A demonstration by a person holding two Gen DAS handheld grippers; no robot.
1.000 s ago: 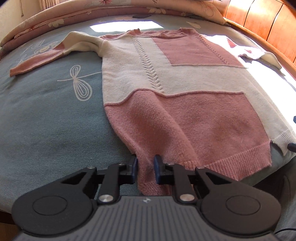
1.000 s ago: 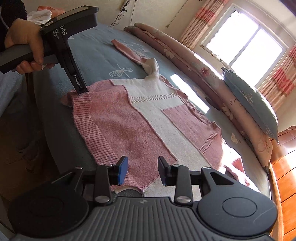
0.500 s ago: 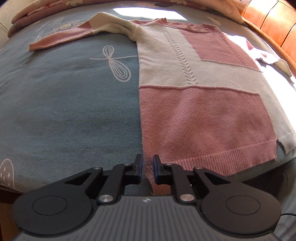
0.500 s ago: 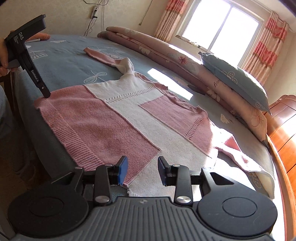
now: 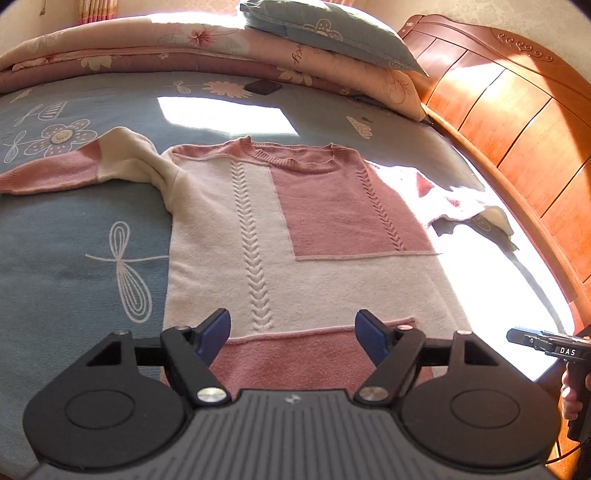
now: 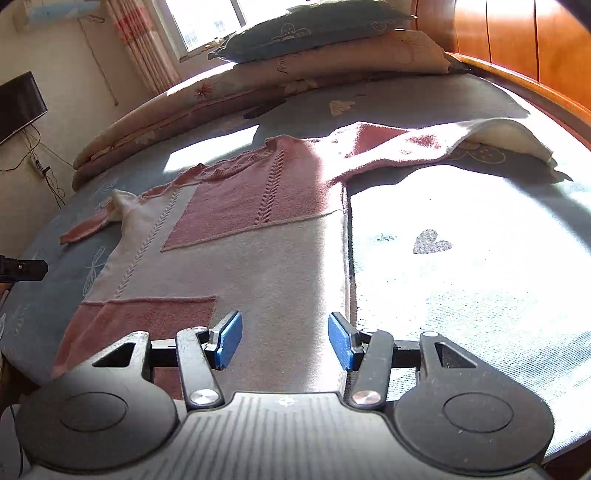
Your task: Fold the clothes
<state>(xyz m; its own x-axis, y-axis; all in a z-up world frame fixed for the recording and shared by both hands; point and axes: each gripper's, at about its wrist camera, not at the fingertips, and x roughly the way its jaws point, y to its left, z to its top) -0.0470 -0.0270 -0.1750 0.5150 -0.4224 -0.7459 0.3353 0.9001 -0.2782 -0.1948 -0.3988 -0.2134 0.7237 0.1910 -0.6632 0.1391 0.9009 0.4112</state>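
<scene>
A pink and cream knit sweater (image 5: 295, 229) lies flat, front up, on the blue bed, neck toward the pillows. Its left sleeve (image 5: 74, 170) stretches out to the left; its right sleeve (image 6: 424, 144) lies out toward the headboard in bright sun. My left gripper (image 5: 291, 336) is open and empty above the lower pink panel. My right gripper (image 6: 284, 339) is open and empty above the sweater's lower right side edge (image 6: 345, 258). The right gripper's body shows at the right edge of the left wrist view (image 5: 546, 343).
The blue patterned bedsheet (image 5: 74, 258) surrounds the sweater. A rolled floral quilt (image 5: 184, 48) and a blue pillow (image 5: 332, 33) lie at the far side. A wooden headboard (image 5: 517, 110) runs along the right. A dark flat object (image 5: 262, 87) lies by the quilt.
My left gripper has let go of the sweater's hem, opened wide and lifted over the lower body. My right gripper has opened wider and moved over the sweater's right side.
</scene>
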